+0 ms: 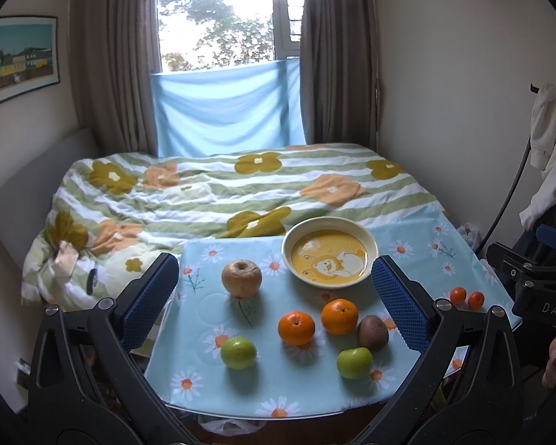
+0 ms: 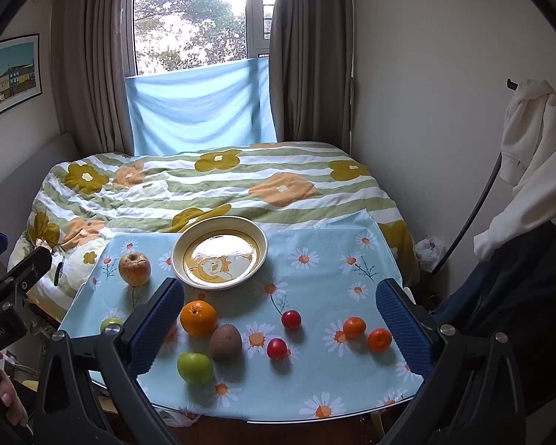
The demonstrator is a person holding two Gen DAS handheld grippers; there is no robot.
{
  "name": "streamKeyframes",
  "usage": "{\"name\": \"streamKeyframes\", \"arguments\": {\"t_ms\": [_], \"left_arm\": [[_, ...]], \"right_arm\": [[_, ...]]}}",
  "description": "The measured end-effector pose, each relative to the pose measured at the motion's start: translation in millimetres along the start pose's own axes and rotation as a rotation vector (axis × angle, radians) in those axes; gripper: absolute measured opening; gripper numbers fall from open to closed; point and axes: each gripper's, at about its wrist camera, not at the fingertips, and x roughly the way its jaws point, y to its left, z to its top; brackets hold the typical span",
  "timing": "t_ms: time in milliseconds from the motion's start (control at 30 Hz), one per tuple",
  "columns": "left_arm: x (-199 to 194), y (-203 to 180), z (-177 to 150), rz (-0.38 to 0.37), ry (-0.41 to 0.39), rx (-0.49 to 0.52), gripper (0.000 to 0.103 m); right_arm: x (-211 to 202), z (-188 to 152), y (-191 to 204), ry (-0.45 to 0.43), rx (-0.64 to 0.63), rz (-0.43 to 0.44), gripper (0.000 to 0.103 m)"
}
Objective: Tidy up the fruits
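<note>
A cream and yellow bowl (image 1: 330,256) (image 2: 219,251) stands empty at the back of a small table with a blue daisy cloth (image 1: 204,367) (image 2: 315,382). Loose fruit lies in front of it: a wrinkled apple (image 1: 241,278) (image 2: 134,268), two oranges (image 1: 296,328) (image 1: 339,316), one of them also in the right wrist view (image 2: 198,317), a kiwi (image 1: 373,332) (image 2: 225,343), two green apples (image 1: 238,352) (image 1: 354,362) (image 2: 195,368), two red plums (image 2: 291,319) (image 2: 277,348) and two small mandarins (image 2: 354,327) (image 2: 379,339) (image 1: 458,295). My left gripper (image 1: 274,306) and right gripper (image 2: 280,324) hover open and empty above the table's near edge.
A bed with a striped flower quilt (image 1: 222,189) (image 2: 211,185) lies right behind the table. A wall (image 2: 426,111) and hanging white clothes (image 2: 533,155) are at the right. A plastic bag (image 1: 226,426) lies under the table's front edge.
</note>
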Motion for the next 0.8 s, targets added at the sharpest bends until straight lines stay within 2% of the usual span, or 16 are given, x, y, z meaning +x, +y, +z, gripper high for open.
{"name": "streamKeyframes", "arguments": {"t_ms": [800], "left_arm": [[-12, 2, -2, 0.006, -0.015, -0.015, 0.103]], "right_arm": [[-5, -1, -1, -0.003, 0.003, 0.004, 0.103]]}}
